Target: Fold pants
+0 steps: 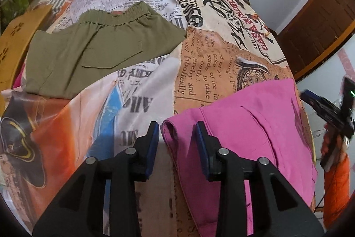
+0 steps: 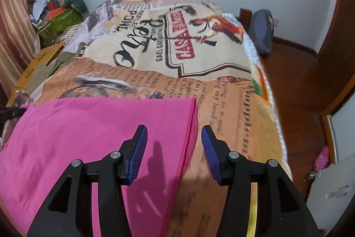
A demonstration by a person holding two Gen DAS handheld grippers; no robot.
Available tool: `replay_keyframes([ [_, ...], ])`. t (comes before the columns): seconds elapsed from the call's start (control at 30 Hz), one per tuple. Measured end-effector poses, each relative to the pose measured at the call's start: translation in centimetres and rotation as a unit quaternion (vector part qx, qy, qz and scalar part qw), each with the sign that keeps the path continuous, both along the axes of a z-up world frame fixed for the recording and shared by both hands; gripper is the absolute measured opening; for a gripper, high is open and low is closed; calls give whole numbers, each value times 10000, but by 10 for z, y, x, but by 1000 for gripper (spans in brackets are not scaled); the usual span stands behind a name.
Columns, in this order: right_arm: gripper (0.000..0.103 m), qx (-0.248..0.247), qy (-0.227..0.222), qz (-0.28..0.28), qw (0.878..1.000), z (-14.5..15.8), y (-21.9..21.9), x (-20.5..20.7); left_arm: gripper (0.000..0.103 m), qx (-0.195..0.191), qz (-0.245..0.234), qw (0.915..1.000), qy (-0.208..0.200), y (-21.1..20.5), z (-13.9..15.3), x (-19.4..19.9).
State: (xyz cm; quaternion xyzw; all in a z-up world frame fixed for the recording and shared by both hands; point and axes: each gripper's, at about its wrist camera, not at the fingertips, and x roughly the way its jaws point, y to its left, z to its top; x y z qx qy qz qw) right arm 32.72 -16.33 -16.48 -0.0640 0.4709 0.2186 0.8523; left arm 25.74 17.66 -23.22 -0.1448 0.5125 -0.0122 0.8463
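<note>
Pink pants (image 1: 248, 132) lie folded flat on the printed bedspread (image 1: 199, 63), near its front edge. My left gripper (image 1: 177, 134) is open and hovers over the pants' left corner, one finger on each side of it. In the right wrist view the pink pants (image 2: 88, 137) fill the lower left. My right gripper (image 2: 174, 141) is open above their right edge, empty. The right gripper also shows at the far right of the left wrist view (image 1: 328, 112), held in a hand.
Olive green pants (image 1: 95, 46) lie folded at the bed's far left. A cardboard box (image 1: 15, 41) and a pile of clutter (image 2: 60, 12) stand left of the bed. Wooden floor (image 2: 295, 81) and a dark bag (image 2: 261, 30) are to the right.
</note>
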Motion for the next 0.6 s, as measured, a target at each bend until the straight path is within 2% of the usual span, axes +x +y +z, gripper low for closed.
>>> replay_keyframes([
  [0.1, 47, 78, 264, -47, 9996, -19, 3, 19, 33, -58, -91, 9999, -42, -2, -1, 0],
  [0.17, 47, 173, 388, -24, 9991, -28, 5, 24, 29, -75, -207, 9997, -48, -5, 0, 0],
  [0.2, 43, 193, 330, -8, 9993, -28, 7, 24, 27, -12, -250, 9997, -70, -7, 1, 0],
  [0.23, 29, 201, 220, 46, 9995, -27, 9, 21, 24, 21, -285, 9996, -80, -9, 1, 1],
  [0.3, 13, 174, 198, 203, 9994, -28, 15, 18, 18, 157, -322, 9993, -97, -13, 2, 2],
  [0.43, 7, -6, 45, 262, 9996, -28, 19, 16, 6, 488, -372, 9977, -291, -21, 12, 1],
  [0.53, 5, -137, -73, 206, 9997, -26, 19, 16, 6, 871, -388, 9942, -499, -29, 21, -2],
  [0.6, 4, -233, -90, 158, 9996, -27, 18, 17, 6, 999, -383, 9931, -482, -30, 24, -1],
])
